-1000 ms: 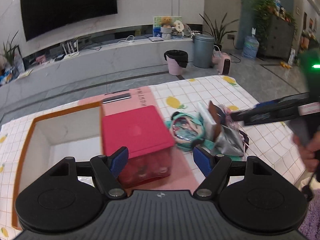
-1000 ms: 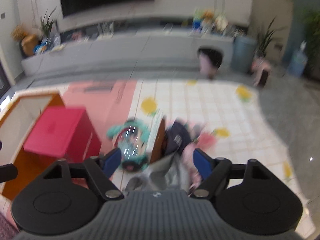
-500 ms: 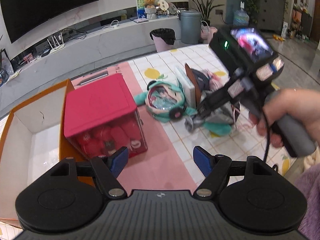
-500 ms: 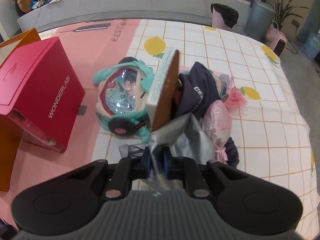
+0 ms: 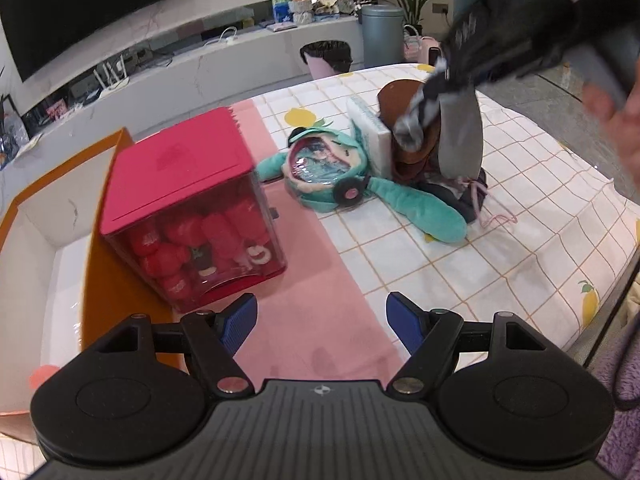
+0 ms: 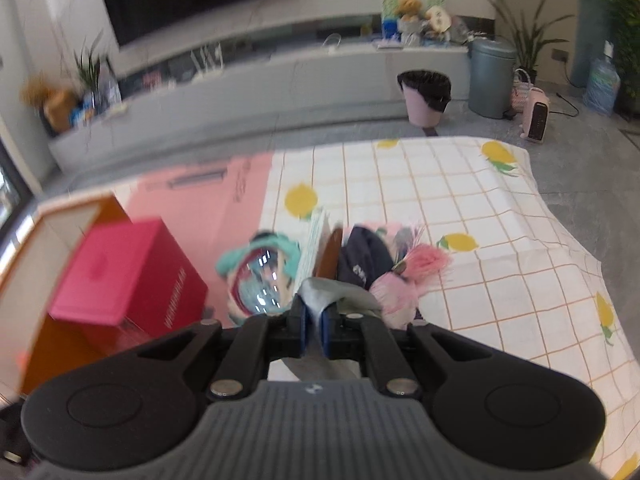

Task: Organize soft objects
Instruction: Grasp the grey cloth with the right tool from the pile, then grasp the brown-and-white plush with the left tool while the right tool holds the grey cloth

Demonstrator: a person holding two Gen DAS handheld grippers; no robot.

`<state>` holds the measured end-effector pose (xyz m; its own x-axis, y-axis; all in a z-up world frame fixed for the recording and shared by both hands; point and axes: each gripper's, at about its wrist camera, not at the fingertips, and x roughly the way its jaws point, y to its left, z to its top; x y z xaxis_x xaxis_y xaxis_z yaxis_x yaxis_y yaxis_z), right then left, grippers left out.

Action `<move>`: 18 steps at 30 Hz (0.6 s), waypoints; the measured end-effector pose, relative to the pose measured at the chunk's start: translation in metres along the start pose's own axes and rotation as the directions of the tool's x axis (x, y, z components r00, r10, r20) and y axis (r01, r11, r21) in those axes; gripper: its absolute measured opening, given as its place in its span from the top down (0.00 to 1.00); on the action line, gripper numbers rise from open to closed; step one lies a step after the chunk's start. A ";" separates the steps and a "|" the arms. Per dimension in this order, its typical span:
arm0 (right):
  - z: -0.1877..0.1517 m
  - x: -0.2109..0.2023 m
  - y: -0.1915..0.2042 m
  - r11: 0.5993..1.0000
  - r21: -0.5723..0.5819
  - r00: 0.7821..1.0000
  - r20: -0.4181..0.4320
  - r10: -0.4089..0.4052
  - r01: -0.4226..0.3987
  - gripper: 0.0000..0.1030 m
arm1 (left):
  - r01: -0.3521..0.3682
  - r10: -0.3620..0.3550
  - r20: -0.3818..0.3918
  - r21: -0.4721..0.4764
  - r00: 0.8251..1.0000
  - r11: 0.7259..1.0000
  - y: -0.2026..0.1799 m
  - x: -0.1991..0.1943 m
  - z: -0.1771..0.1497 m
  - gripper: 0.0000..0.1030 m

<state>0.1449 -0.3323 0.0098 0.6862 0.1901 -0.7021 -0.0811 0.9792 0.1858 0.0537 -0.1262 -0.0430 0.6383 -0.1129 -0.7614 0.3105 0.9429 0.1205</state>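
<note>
My right gripper (image 6: 314, 330) is shut on a grey cloth (image 6: 332, 300), which hangs lifted above the pile in the left wrist view (image 5: 460, 136). Under it lie a teal plush doll (image 5: 340, 172), a white and brown book (image 5: 376, 132), a dark garment (image 6: 360, 260) and a pink soft toy (image 6: 400, 296). My left gripper (image 5: 322, 322) stands open over the pink mat (image 5: 320, 280) with nothing between its blue pads. A red box (image 5: 188, 200) of red plush things sits to its left.
An orange-rimmed open box (image 5: 48, 240) stands at the left of the table. The lemon-print tablecloth (image 5: 520, 240) covers the right side up to the table edge. A person's hand (image 5: 616, 120) grips the right tool's handle at the upper right.
The right gripper closed on the grey cloth and has lifted it up off the pile. The left gripper sank lower toward the pink mat, still open.
</note>
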 end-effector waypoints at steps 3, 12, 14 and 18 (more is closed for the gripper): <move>0.003 -0.023 -0.006 0.999 0.038 0.998 0.060 0.036 -0.039 0.94 | 0.008 -0.008 0.018 0.016 1.000 1.000 -0.010 0.004 -0.003 0.16; -0.001 -0.070 -0.040 0.993 0.113 0.981 0.185 -0.063 0.042 0.89 | 0.081 -0.079 0.063 -0.038 0.995 0.996 -0.032 0.019 0.003 0.16; -0.003 -0.065 -0.048 0.989 0.131 0.982 0.165 -0.097 0.076 0.89 | 0.091 -0.086 0.075 -0.057 0.993 0.994 -0.038 0.023 0.009 0.16; -0.007 -0.051 -0.060 0.975 0.167 0.980 0.112 -0.166 0.147 0.89 | 0.097 -0.090 0.099 -0.062 0.991 0.993 -0.055 0.038 0.027 0.16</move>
<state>0.1101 -0.4005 0.0294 0.7669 0.0152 -0.6416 0.1421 0.9709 0.1929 0.0799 -0.1904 -0.0612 0.6743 -0.2281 -0.7023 0.3264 0.9452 0.0065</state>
